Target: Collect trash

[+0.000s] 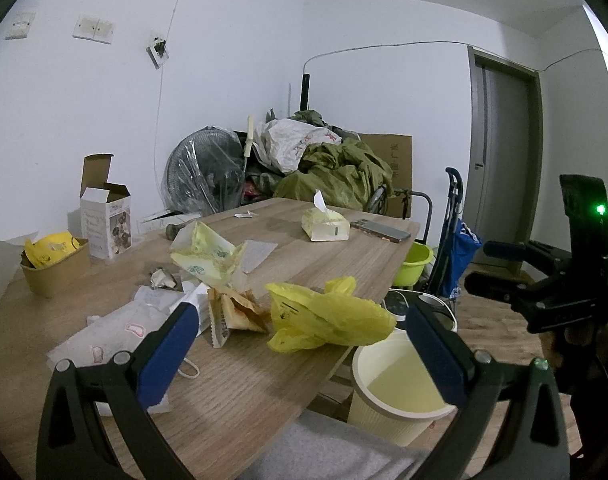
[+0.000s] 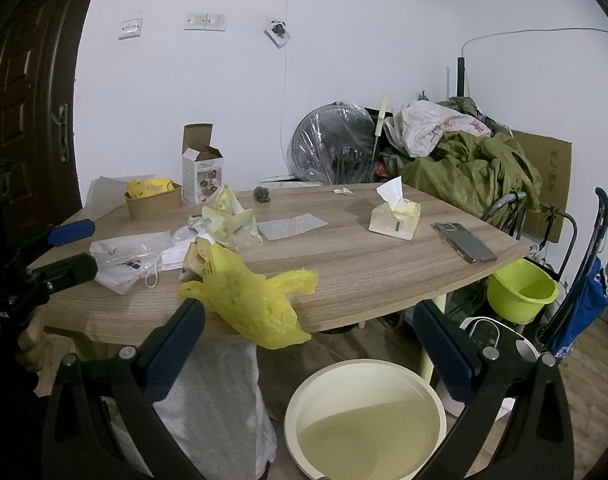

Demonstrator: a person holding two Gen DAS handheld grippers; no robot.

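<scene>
A crumpled yellow plastic bag [image 1: 328, 316] lies at the wooden table's [image 1: 264, 380] near edge, partly hanging over it [image 2: 244, 300]. Beside it sit an orange snack wrapper [image 1: 236, 312], a yellow-white wrapper [image 1: 208, 256], crumpled foil [image 1: 162, 278] and a white mask on a clear bag [image 1: 116, 332]. A cream waste bin [image 2: 364, 420] stands on the floor below the edge. My left gripper [image 1: 300, 314] is open and empty, just short of the yellow bag. My right gripper [image 2: 308, 312] is open and empty, above the bin, off the table.
A tissue pack [image 2: 396, 218], a phone [image 2: 464, 242], a brown paper bowl [image 2: 152, 200] and an open white carton [image 2: 202, 172] also sit on the table. A green basin [image 2: 520, 292], a blue trolley bag [image 2: 584, 300] and a clutter pile stand beyond. Grey fabric [image 2: 208, 400] hangs below the table edge.
</scene>
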